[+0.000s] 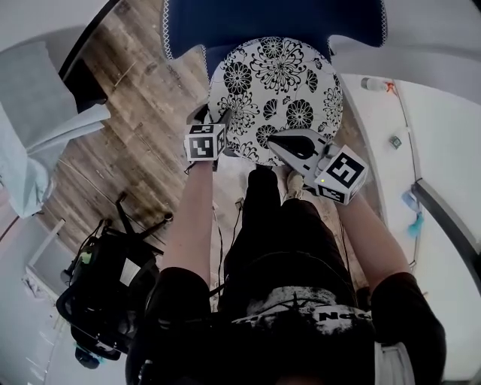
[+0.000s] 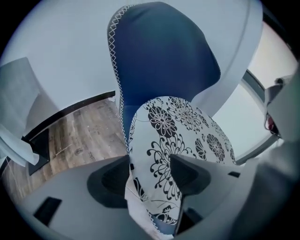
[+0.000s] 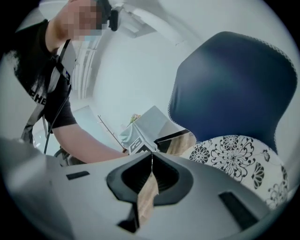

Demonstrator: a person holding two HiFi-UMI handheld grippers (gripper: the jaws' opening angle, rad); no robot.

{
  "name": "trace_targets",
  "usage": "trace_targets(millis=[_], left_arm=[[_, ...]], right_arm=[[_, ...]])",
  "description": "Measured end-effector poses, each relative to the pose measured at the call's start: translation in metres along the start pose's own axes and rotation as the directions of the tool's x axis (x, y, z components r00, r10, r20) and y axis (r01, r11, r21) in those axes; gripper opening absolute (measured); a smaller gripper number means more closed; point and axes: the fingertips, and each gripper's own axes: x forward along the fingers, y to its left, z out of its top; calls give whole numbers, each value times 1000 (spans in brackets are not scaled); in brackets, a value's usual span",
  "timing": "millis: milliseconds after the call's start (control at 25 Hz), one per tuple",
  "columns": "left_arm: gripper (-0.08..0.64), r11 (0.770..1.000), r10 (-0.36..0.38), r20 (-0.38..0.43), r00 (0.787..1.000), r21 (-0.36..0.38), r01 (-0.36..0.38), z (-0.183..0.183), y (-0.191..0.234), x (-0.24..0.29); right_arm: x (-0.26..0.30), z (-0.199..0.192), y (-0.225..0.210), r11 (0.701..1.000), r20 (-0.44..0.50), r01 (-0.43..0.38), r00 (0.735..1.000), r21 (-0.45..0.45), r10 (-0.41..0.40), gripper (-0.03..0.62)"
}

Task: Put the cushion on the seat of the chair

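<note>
**Mia:** Where is the cushion (image 1: 274,90)?

**Tom:** It lies on the seat of the blue chair (image 1: 263,19), just in front of the chair's back. I think the putting-down step is about done.

**Mia:** Does a gripper hold it?

**Tom:** No. The left gripper (image 2: 150,164) has its jaws wide apart. The cushion's near left edge sits between them, but they do not squeeze it. The right gripper (image 3: 151,159) is by the near right edge, jaws shut tight with nothing in them.

**Mia:** What comes next?

**Tom:** I think both should pull back without dragging the cushion.

**Mia:** Which view helps most?

**Tom:** The left gripper view shows the edge between the jaws. The head view shows the whole round cushion from above.
</note>
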Motion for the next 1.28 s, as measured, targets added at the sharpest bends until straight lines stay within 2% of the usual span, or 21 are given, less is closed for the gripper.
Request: trace_targets(millis=[80,240,480,600,720,840,960,1160,1280], left_arm=[[262,999,-4,9,1000,33,4,5,-5,-9],[254,994,4,43,999,104,-9,15,-13,-29],[162,994,40,119,992,91,-51,47,-20,-71],[71,993,30,157,987,111,-48,71,-34,-97],[39,993,-4,211,977,119,-21,102,-54,-121],[23,990,-61,278,958,138,23,135,-79,-146],[23,981,-139,340,930,173,84,171,-113,-176],[15,949,-259,401,879,274,154,212,-173,-237],[15,931,-323,417,850,300,207,226,-194,-263]], right_arm=[[-2,6,1,999,30,-3,1000,34,2,18],[-6,20,12,1000,41,-2,999,5,2,18],[-19,52,33,999,35,-8,999,-49,10,18],[-29,76,43,995,45,-1,999,-99,5,18],[-44,105,44,991,81,32,996,-133,-22,18],[-60,127,46,992,120,61,992,-113,-48,18],[-77,144,50,989,145,91,987,-115,-73,18],[-106,171,65,977,173,140,979,-158,-112,18],[-120,187,68,967,184,170,973,-187,-136,18]])
